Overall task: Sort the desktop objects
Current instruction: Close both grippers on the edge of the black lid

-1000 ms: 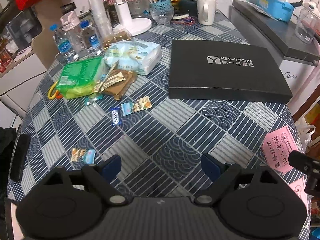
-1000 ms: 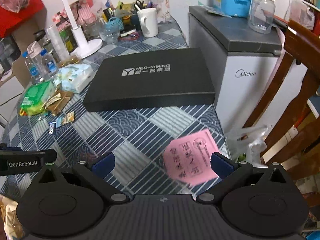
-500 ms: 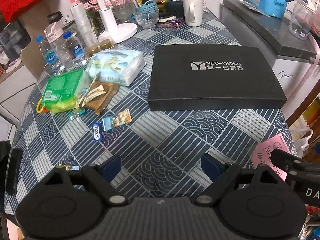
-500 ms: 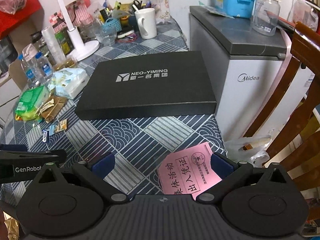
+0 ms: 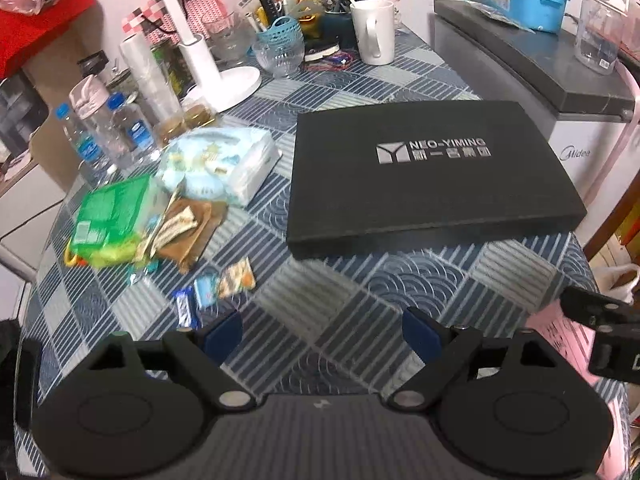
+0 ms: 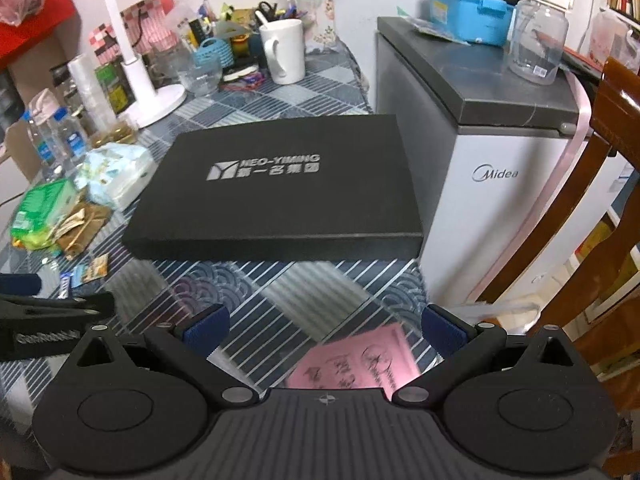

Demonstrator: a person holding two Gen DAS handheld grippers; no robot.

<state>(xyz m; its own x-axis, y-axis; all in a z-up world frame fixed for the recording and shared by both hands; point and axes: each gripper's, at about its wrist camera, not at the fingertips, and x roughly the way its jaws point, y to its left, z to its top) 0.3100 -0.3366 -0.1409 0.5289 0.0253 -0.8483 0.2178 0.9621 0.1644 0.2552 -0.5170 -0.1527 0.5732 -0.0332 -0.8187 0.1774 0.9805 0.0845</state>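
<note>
Wrappers [image 5: 219,286] lie scattered beside the black box [image 5: 424,172]; I hold my left gripper [image 5: 322,328] and right gripper [image 6: 325,328] spread apart, empty, above the table [image 5: 360,292].

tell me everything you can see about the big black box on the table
The black box is flat, rectangular and matte, like lidded cardboard, with a silver logo reading NEO-YIMING above Chinese characters. It lies closed and flat on the patterned tablecloth, near the freezer-side table edge. Nothing rests on it; neither gripper touches it.
</note>
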